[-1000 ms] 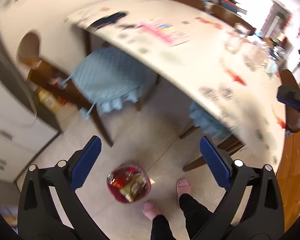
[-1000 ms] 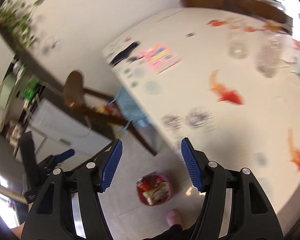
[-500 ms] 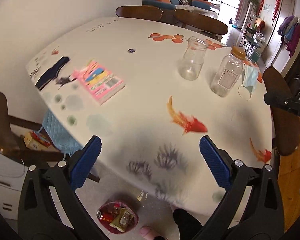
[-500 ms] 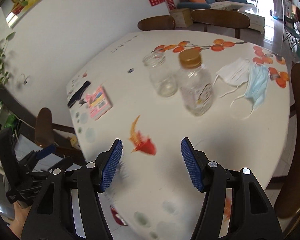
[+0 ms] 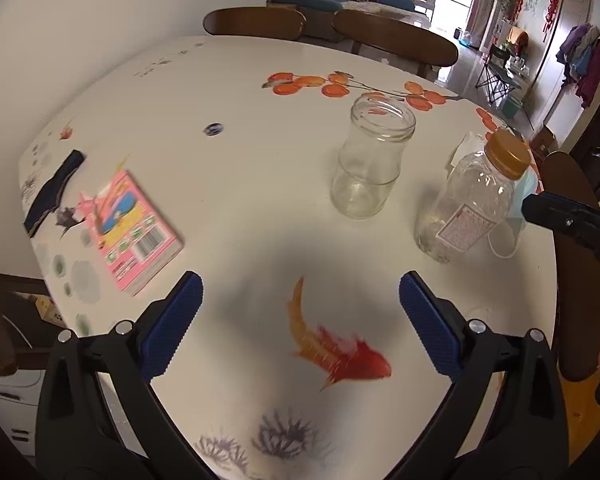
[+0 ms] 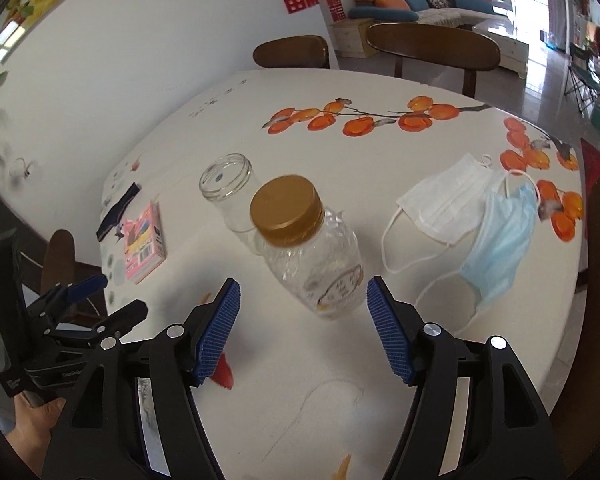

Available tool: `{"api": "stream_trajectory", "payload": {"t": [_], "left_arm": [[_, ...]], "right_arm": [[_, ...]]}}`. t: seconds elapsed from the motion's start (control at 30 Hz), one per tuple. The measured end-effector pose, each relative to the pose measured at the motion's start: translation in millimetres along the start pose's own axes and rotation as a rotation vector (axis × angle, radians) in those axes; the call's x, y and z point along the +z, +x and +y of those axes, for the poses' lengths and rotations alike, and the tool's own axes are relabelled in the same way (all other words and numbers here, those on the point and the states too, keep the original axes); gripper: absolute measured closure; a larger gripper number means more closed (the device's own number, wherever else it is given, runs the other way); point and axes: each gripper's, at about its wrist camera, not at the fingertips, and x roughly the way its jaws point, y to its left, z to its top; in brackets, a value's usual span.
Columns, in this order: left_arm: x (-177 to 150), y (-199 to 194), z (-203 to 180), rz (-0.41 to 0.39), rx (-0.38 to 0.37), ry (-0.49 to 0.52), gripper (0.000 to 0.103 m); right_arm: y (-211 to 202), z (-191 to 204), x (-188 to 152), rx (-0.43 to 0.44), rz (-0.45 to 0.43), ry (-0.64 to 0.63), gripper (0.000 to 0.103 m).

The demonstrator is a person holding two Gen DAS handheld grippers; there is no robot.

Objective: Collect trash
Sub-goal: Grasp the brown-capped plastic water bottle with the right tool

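Both tongs gape empty above the white painted tabletop (image 5: 240, 80). Left tongs (image 5: 300, 320) face an open clear glass jar (image 5: 370, 160); right tongs (image 6: 302, 330) face a gold-capped clear plastic bottle (image 6: 312, 252), with white and blue face masks (image 6: 472, 216) just to its right.

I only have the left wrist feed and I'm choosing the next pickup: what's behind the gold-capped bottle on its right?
Observer: Two face masks: a white mask with a blue mask overlapping its edge.
Operator: Which gripper is nearer the bottle?
Observer: The right gripper; its open jaws frame the base of the gold-capped bottle without touching.
Operator: Is the open jar touching that bottle?
Observer: From the right wrist the open jar sits behind it, overlapped; contact can't be judged.
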Motion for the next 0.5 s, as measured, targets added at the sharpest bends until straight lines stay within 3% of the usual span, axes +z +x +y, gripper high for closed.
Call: {"api": "stream_trajectory", "payload": {"t": [0.27, 0.33, 0.5], "left_arm": [[25, 33, -20, 0.023, -0.004, 0.062, 0.007], [29, 39, -21, 0.029, -0.002, 0.075, 0.007], [40, 55, -20, 0.040, 0.002, 0.076, 0.007]], "right_arm": [[38, -4, 15, 0.002, 0.041, -0.063, 0.032], [44, -5, 17, 0.005, 0.047, -0.069, 0.026], [61, -7, 21, 0.012, 0.067, -0.086, 0.026]]}}
